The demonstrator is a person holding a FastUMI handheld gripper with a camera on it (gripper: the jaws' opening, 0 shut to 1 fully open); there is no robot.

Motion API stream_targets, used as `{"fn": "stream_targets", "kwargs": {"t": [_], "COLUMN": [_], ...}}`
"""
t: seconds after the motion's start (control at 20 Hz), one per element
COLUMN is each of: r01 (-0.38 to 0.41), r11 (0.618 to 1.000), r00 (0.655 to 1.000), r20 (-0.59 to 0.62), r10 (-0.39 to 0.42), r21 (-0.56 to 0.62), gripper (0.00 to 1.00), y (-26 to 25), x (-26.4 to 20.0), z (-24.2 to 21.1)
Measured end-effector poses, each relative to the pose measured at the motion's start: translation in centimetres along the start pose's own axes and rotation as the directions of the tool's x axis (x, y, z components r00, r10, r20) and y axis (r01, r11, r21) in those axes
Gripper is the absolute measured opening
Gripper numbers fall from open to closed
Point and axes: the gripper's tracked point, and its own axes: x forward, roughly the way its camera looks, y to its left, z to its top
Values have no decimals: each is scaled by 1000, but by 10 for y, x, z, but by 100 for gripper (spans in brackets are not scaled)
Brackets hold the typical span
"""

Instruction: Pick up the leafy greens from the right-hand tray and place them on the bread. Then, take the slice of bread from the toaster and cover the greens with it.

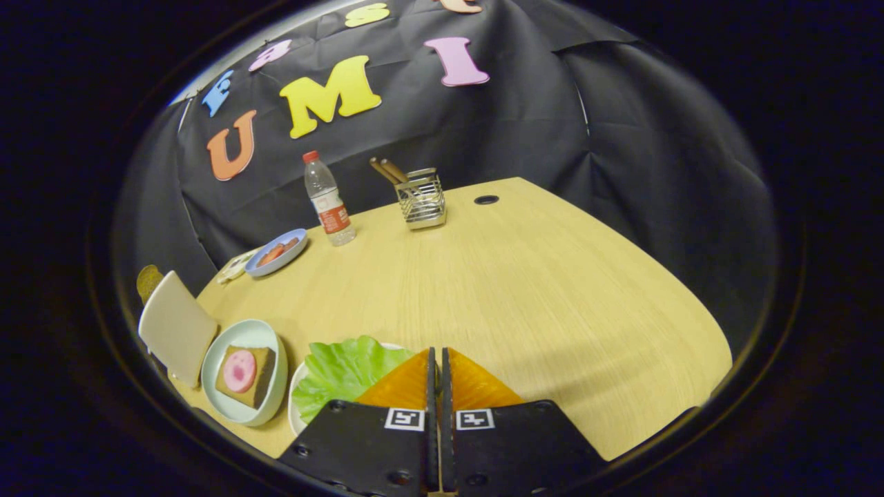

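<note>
Starting way over on the left, there's a flat, pale slice of bread (176, 326) standing tilted up, smooth-faced with rounded corners, presumably poking out of the toaster, though the toaster body itself is too cut off to make out. Behind its top corner sits a small round brownish thing (148, 281), can't tell what.

Right next to that slice is a pale green bowl-ish plate (247, 408), glossy, and in it lies a square piece of brown-crusted bread (257, 381) with a round pink slice (239, 370) on top, looks like ham or sausage.

Further back along the table edge: a shallow blue dish (277, 252) with some reddish strips in it, and a small white item just left of it, too blurry to name. Then a clear plastic water bottle (329, 201), red cap, red label, standing upright.

Back near the front, the leafy greens (342, 373) lie on a white plate (297, 407) just left of the fingers. Bright green, crinkly, ruffled edge, a bit plasticky. The left finger overlaps the leaf's right side in the view, whether it actually touches I can't tell.

The gripper (439, 359) has its two wedge-shaped, ribbed fingers pressed nearly together, only a thin slit between, nothing pinched in there.

Beyond them, across the light wood-grain table (552, 290), is a square wire-mesh metal holder (421, 200) with brown chopstick-like sticks leaning out, and a small dark round hole (486, 199) in the tabletop to its right.
</note>
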Motion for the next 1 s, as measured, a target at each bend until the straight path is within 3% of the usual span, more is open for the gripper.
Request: {"fn": "stream_targets", "kwargs": {"t": [1.0], "r01": [-162], "r11": [986], "r00": [977], "r20": [136], "r10": [166], "r21": [-40], "gripper": [0], "y": [84], "x": [-83], "z": [68]}}
